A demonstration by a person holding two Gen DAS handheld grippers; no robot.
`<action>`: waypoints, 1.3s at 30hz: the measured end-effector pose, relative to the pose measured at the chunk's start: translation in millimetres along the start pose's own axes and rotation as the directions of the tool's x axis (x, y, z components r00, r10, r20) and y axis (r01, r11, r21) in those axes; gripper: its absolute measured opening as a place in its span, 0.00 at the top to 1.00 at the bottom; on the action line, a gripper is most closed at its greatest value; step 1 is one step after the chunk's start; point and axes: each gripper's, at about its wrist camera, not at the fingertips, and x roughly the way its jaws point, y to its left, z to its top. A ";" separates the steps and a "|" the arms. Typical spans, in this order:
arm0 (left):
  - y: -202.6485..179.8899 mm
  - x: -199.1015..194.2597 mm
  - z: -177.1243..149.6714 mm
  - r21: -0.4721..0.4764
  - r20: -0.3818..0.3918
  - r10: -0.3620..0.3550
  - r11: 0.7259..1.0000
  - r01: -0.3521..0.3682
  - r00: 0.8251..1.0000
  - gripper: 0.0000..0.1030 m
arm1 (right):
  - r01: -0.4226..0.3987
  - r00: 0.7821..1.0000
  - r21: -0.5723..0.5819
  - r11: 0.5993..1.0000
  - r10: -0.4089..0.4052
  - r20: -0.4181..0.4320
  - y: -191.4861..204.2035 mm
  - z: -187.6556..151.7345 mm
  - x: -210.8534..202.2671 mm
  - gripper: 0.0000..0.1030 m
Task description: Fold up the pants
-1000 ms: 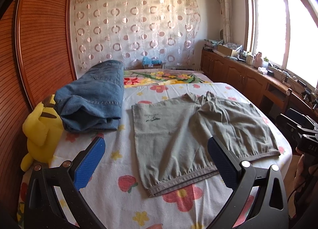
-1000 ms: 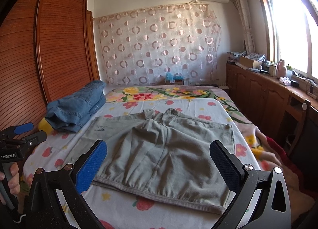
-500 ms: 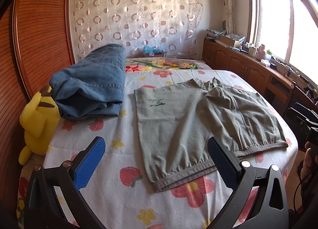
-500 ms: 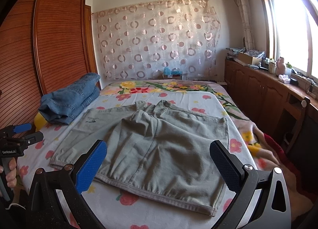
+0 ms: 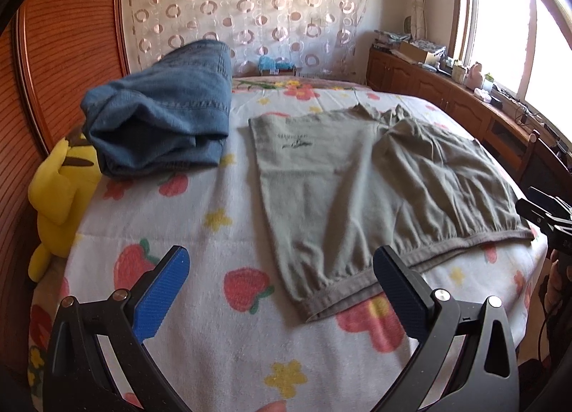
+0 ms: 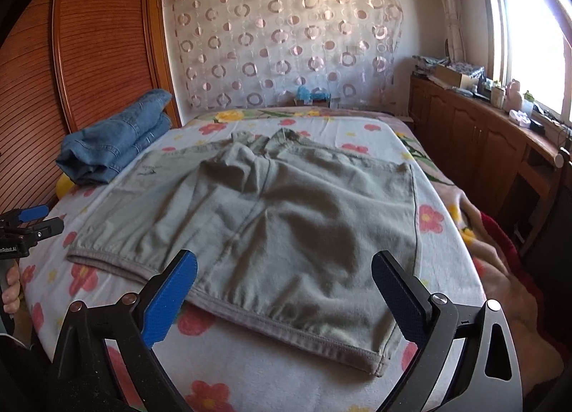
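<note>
I saw grey-green pants (image 6: 286, 226) on a white bedspread (image 5: 200, 233) printed with red and yellow flowers. Jeans (image 5: 168, 111) were blue denim, plush toy (image 5: 57, 190) yellow, curtain (image 6: 286, 36) sheer with pink circles, wardrobe (image 6: 89, 47) reddish-brown wood. My fingers (image 6: 171, 297) had blue pads.

White label on left hand-held gripper (image 6: 21, 229) reads "nRobot.AI", start cut off; print on pants (image 5: 357, 176) illegible

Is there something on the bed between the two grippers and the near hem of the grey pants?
Nothing visible. Only bare floral blanket lies between the open left gripper and the grey pants. The right gripper, jaws closing slightly with nothing gripped, already hovers over their hem.
</note>
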 end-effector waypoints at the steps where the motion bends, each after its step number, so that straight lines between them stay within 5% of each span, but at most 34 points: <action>1: 1.3 1.4 -2.4 0.001 -0.007 -0.008 1.000 0.008 1.000 0.00 | 0.001 1.000 0.001 1.000 -0.001 -0.011 -2.4 -2.0 0.7 0.07; 6: 5.7 1.9 -10.9 -0.002 -0.024 -0.037 0.999 0.037 0.999 0.09 | 0.023 0.998 0.000 1.000 -0.023 -0.064 -11.1 -5.9 -0.6 0.10; 16: 1.6 3.4 -23.0 0.010 -0.071 -0.139 0.990 0.140 0.988 0.56 | 0.052 0.995 -0.014 0.999 -0.053 -0.084 -17.3 -15.6 -31.3 0.11; 25: -4.1 5.0 -24.3 0.048 -0.078 -0.113 0.992 0.117 0.991 0.57 | 0.057 0.995 -0.030 0.998 -0.059 -0.078 -17.7 -28.3 -39.8 0.11; 31: -9.8 3.5 -21.2 0.075 -0.076 -0.133 0.988 0.139 0.988 0.90 | 0.059 0.995 -0.035 0.998 -0.062 -0.076 -17.1 -30.2 -41.5 0.11; 39: -20.8 -12.7 5.2 0.083 -0.026 -0.201 0.976 0.203 0.979 0.94 | 0.040 0.995 -0.037 0.999 -0.043 -0.092 -19.0 -14.1 -28.4 0.16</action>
